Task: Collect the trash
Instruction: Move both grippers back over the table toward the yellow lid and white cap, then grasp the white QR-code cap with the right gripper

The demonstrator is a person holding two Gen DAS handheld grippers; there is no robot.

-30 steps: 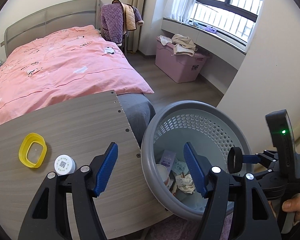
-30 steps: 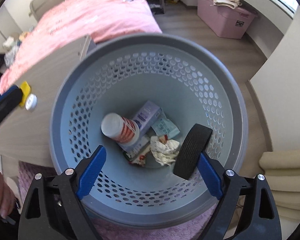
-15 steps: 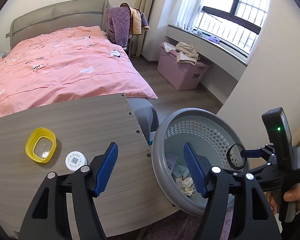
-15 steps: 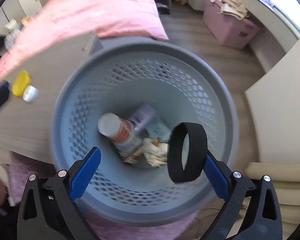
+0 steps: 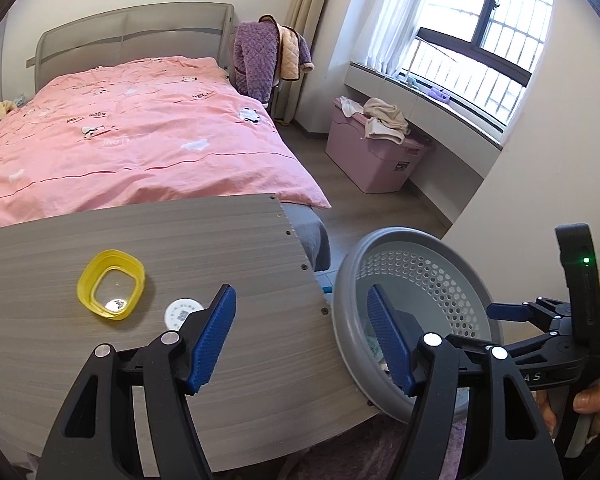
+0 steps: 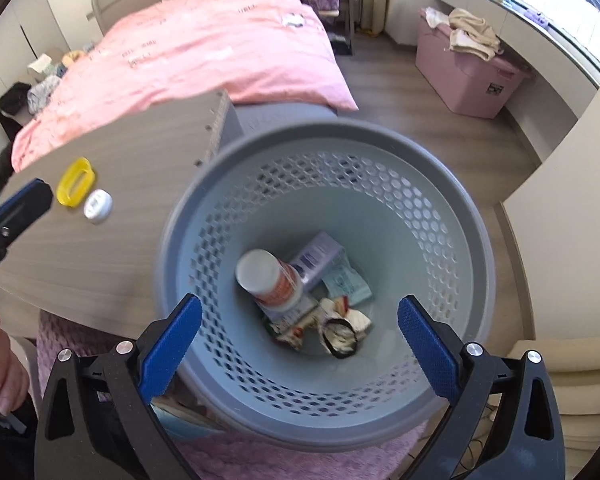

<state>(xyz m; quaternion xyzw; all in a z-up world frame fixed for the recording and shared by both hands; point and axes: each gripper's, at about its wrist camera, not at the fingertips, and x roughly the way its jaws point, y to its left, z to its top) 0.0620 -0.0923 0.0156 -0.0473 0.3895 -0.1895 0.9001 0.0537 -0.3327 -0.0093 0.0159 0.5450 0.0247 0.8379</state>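
1. Two pieces of trash remain on the bench (image 5: 260, 352): a yellow cap (image 5: 111, 290) and a white lid (image 5: 181, 313) just beside it.
2. The left gripper (image 5: 300, 336), released and empty, hovers near the lid; it should straddle the lid squarely before clenching.
3. The right gripper (image 6: 300, 344), spread wide and empty, hangs over the basket (image 6: 452, 396), where a black ring (image 6: 339, 338) lies among wrappers.

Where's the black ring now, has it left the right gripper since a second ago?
Yes. The black ring has dropped from beside the right gripper finger to the basket bottom, lying on the crumpled paper.
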